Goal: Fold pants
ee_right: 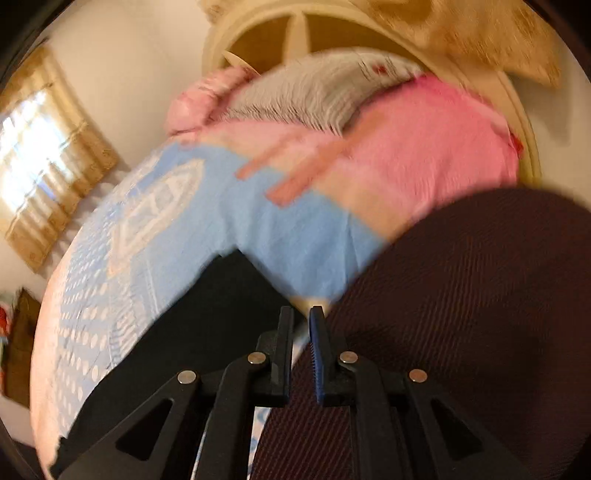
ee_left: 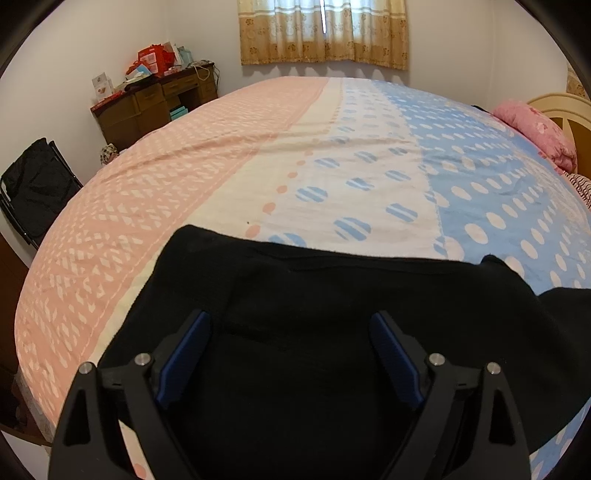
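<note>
The black pants (ee_left: 332, 314) lie flat on the patterned bed sheet (ee_left: 258, 166) near its front edge. My left gripper (ee_left: 290, 321) hovers just over the pants with its blue-padded jaws wide apart and nothing between them. In the blurred right wrist view, my right gripper (ee_right: 302, 314) has its jaws nearly together, with a narrow gap and nothing clearly held. A black piece of the pants (ee_right: 207, 317) lies to its left. A dark maroon ribbed fabric (ee_right: 461, 314) fills the right side beside the gripper.
A pink quilt (ee_right: 424, 147) and a striped pillow (ee_right: 314, 88) are piled at the cream headboard (ee_right: 295, 29). A brown desk (ee_left: 155, 99) with boxes stands at the far left wall. A black folding chair (ee_left: 33, 188) stands left of the bed. Curtains (ee_left: 325, 33) hang behind.
</note>
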Demonstrator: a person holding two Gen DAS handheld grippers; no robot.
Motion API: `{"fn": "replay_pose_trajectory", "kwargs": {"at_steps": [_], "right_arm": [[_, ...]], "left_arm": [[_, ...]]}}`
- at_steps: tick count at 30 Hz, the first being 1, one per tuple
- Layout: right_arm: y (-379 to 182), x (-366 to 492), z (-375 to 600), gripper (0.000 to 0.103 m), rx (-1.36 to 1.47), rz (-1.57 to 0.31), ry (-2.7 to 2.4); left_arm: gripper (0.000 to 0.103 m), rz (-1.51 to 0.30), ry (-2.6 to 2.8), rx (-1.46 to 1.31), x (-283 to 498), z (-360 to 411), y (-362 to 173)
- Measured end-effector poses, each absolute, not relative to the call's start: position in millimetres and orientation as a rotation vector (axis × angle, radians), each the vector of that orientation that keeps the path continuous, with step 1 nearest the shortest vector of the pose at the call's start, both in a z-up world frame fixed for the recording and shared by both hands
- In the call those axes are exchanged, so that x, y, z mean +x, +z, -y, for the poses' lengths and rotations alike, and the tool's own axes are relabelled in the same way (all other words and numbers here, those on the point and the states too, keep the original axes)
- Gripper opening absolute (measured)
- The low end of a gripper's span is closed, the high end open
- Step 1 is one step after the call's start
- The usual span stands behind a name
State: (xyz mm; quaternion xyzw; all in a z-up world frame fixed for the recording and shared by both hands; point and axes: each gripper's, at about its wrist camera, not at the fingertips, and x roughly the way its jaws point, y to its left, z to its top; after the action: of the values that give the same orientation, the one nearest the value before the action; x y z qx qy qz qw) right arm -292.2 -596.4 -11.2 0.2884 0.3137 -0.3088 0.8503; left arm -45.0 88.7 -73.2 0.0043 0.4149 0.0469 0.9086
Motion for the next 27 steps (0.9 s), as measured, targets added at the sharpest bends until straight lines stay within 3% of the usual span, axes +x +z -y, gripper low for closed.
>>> {"fn": "replay_pose_trajectory", "kwargs": {"at_steps": [2,4,9,12,22,27], "right_arm": [[-6.3,-279.3,599.5,0.039,0.591,-0.652,-0.591],[-6.9,-267.5,599.0,0.045,0.562,-0.654,-0.551],[-21.8,-207.1,593.8,0.045,0.443,-0.737,-0.508],[-35.3,-188.0,616.9,0.045,0.509,-0.759,-0.555],[-71.9,-201.9,624.9,0.045,0.678,-0.812,-0.469],[-75.8,-196.9,616.0,0.045,0.596,-0.851,-0.458]], "left_arm": [[0.090,-0.846,0.104,0.001,-44.4,-89.3,-69.9],[0.090,-0.830,0.110,-0.024,-45.9,-92.7,-64.8],[0.090,-0.795,0.120,-0.010,-53.4,-98.0,-52.9],[0.090,-0.800,0.128,-0.010,-54.7,-100.6,-51.8],[0.090,-0.821,0.086,0.037,-49.7,-79.2,-59.1],[0.090,-0.826,0.068,0.063,-43.1,-67.9,-58.7]]}}
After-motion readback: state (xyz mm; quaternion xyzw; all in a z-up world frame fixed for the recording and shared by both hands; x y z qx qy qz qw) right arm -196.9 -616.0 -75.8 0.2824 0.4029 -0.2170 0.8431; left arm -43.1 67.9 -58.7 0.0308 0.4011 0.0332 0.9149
